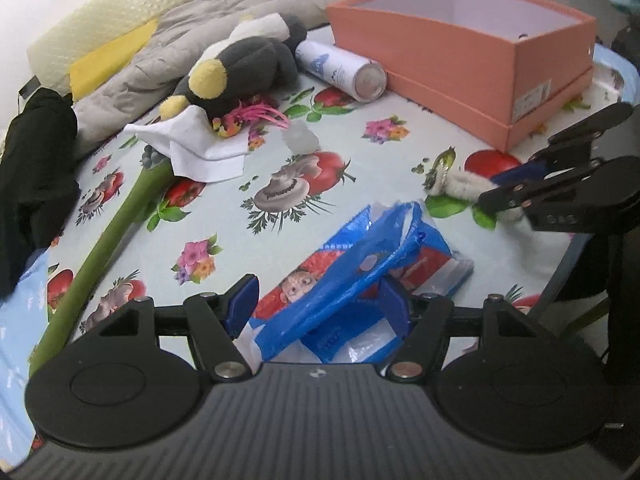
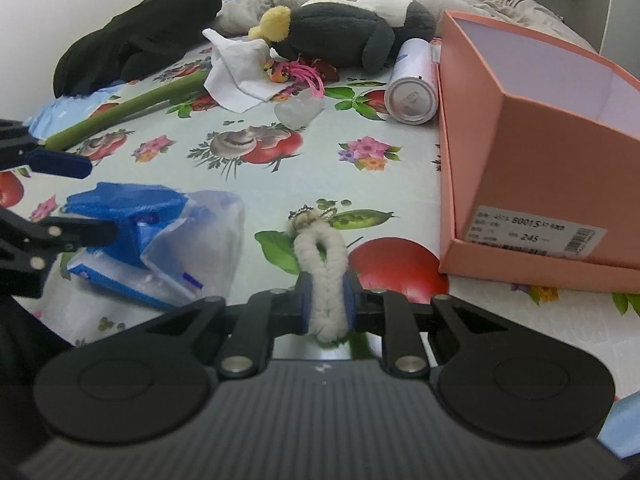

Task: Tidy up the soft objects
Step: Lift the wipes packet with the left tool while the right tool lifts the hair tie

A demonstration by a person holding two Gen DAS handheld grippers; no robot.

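My right gripper (image 2: 327, 300) is shut on a white fuzzy loop with a small gold charm (image 2: 320, 276), low over the patterned tablecloth; the loop also shows in the left wrist view (image 1: 460, 184). My left gripper (image 1: 320, 304) is open, its fingers on either side of a blue plastic tissue pack (image 1: 360, 276), also seen in the right wrist view (image 2: 152, 248). A dark grey and yellow plush toy (image 1: 244, 68) lies at the back beside a white cloth (image 1: 200, 148). An open pink box (image 1: 460, 52) stands at the back right.
A white spray can (image 1: 344, 68) lies beside the box. A long green stem (image 1: 112, 236) lies on the left. A pink feathery toy (image 1: 252, 116), a clear lump (image 1: 300, 140), black clothing (image 1: 32, 184) and a grey quilt (image 1: 180, 40) are at the back.
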